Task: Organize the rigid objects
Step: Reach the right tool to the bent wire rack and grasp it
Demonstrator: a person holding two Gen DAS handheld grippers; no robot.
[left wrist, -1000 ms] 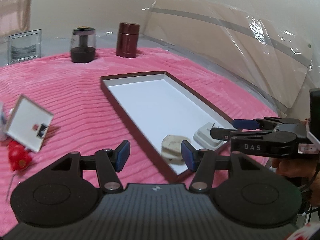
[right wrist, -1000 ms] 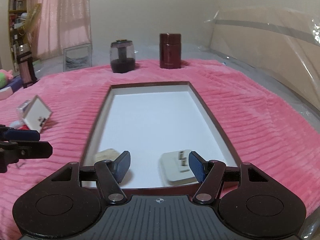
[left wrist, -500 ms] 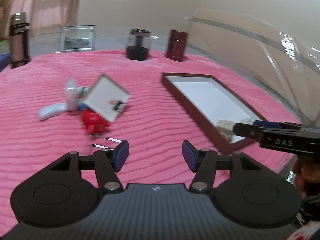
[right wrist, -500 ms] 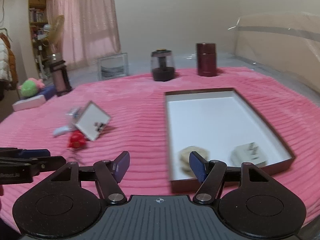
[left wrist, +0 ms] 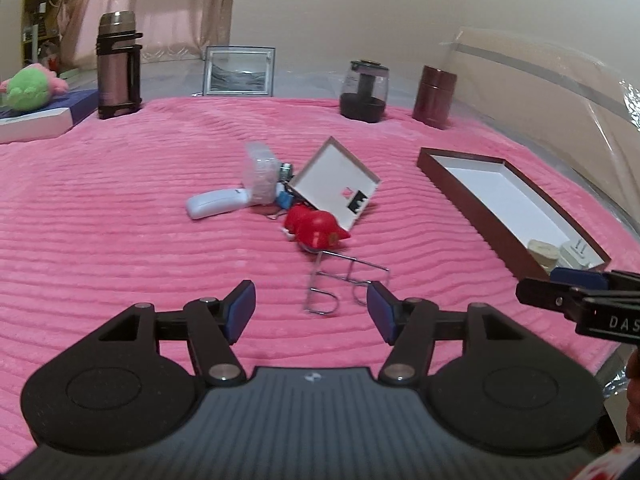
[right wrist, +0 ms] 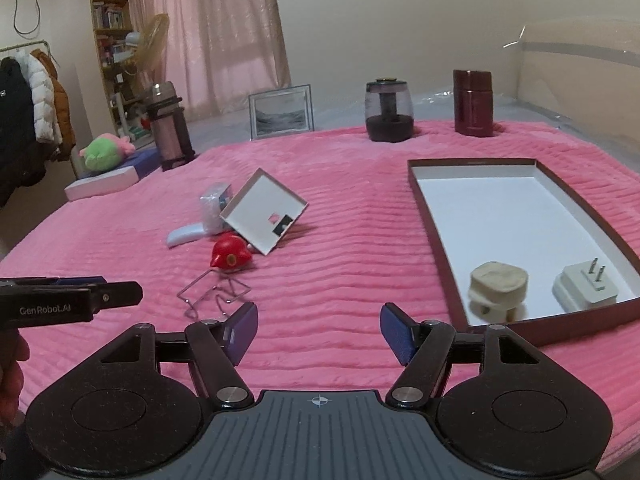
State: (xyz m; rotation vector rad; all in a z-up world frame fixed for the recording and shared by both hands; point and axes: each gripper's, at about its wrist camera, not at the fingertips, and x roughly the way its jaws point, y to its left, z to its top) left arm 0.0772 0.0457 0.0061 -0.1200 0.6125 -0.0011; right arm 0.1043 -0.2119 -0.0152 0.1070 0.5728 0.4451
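A long brown tray with a white floor (right wrist: 500,216) lies on the pink blanket at the right; it also shows in the left wrist view (left wrist: 472,192). In it lie a beige plug (right wrist: 498,285) and a white two-pin adapter (right wrist: 584,286). A heap lies mid-blanket: a tilted white box lid (left wrist: 334,184), a red toy (left wrist: 314,229), a white remote (left wrist: 216,202), a wrapped clear packet (left wrist: 261,171) and a bent wire hook (left wrist: 346,284). My left gripper (left wrist: 310,310) is open and empty, just short of the wire hook. My right gripper (right wrist: 318,330) is open and empty, left of the tray's near end.
At the back stand a brown flask (left wrist: 117,66), a picture frame (left wrist: 239,71), a dark glass jar (left wrist: 364,91) and a maroon canister (left wrist: 435,96). A green plush (left wrist: 28,88) lies on a flat box at the far left. Clear plastic sheeting (left wrist: 560,92) rises at the right.
Both views have swung left, away from the tray toward the heap of objects. The left gripper now faces the wire hook. Both grippers stay open and empty.
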